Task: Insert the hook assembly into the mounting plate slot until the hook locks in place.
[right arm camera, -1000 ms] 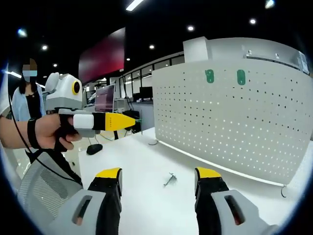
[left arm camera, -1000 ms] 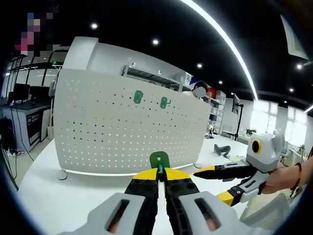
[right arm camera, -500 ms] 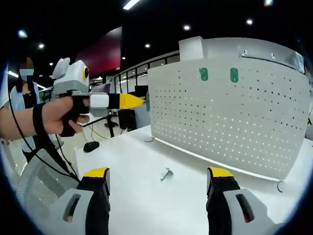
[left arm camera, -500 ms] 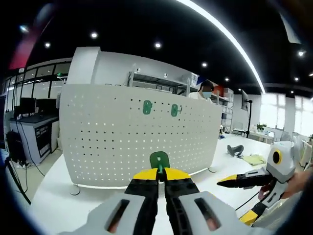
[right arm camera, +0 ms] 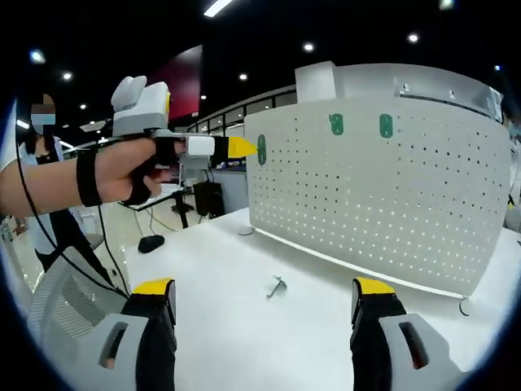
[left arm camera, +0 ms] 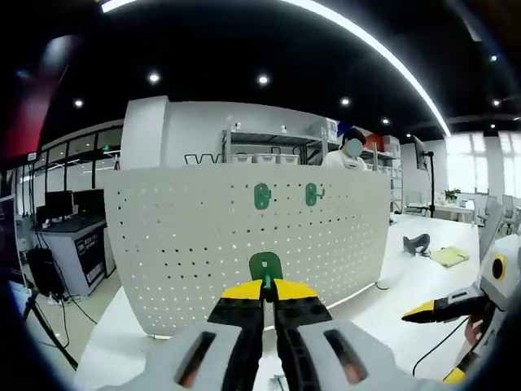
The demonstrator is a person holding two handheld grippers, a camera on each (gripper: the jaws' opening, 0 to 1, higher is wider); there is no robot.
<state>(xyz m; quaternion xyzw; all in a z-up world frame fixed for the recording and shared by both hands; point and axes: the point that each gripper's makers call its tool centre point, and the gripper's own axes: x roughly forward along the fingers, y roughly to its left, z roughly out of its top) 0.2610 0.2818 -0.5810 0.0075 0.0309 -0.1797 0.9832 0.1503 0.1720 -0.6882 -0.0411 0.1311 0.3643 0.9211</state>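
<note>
**Hook nearing the pegboard, alignment at risk**

At the white desk's [right arm camera: 244, 326] left side, the left gripper [right arm camera: 244, 147] pinches a green plastic hook assembly [left arm camera: 265, 265], raised near the white perforated mounting plate [right arm camera: 383, 204]. Likely risk: a tilted tab missing its slot and never locking. Right gripper [right arm camera: 264, 305] hovers spread, empty, above a small metal hook [right arm camera: 277, 287].

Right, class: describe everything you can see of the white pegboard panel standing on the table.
The pegboard panel is a broad white sheet, seemingly painted metal, pierced by regular rows of small holes. It stands upright on the white table on small feet, one visible at its lower right corner. Two green hooks already hang side by side near its top edge. In the left gripper view, a third green hook sits pinched in the left gripper, in front of the panel; whether it touches cannot be told.
</note>
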